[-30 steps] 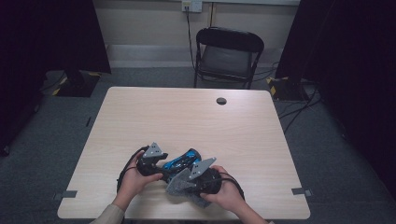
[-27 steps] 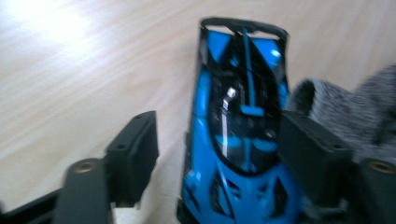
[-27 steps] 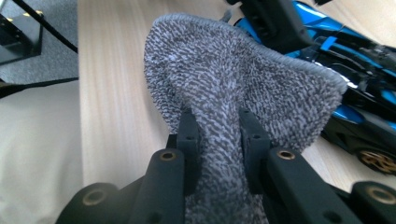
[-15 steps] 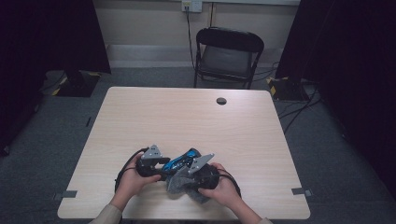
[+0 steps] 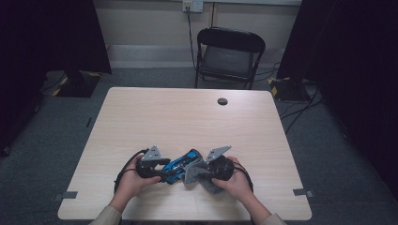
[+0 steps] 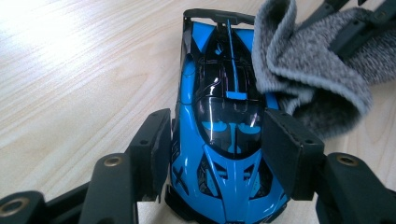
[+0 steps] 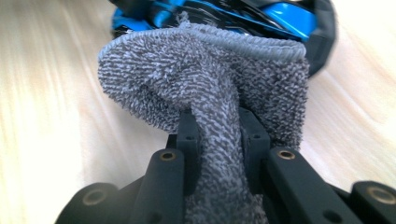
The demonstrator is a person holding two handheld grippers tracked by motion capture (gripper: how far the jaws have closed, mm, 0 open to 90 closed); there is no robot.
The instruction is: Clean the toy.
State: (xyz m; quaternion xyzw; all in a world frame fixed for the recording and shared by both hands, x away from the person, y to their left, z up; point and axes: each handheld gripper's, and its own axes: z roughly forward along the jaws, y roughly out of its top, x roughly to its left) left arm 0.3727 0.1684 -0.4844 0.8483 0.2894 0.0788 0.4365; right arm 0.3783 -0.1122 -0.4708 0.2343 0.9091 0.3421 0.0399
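A blue and black toy car [image 6: 229, 130] rests on the table near the front edge, also seen from above [image 5: 180, 164]. My left gripper [image 6: 219, 123] has just been closing and now has its pads pressed on the car's two sides near the nose [image 5: 168, 171]. My right gripper [image 7: 219, 126] is shut on a folded grey cloth [image 7: 205, 88]. The cloth [image 6: 303, 70] lies against the car's rear side, by the spoiler. From above, the right gripper [image 5: 201, 171] and the cloth [image 5: 195, 174] sit just right of the car [image 7: 261, 16].
The light wooden table [image 5: 187, 117] has a dark cable hole [image 5: 222, 101] near its far edge. A black folding chair [image 5: 230, 51] stands behind the table. Cables trail on the grey floor at the right.
My right hand with the cloth has shifted a little to the right and away from the person, beside the car. The left hand and the car have stayed put.
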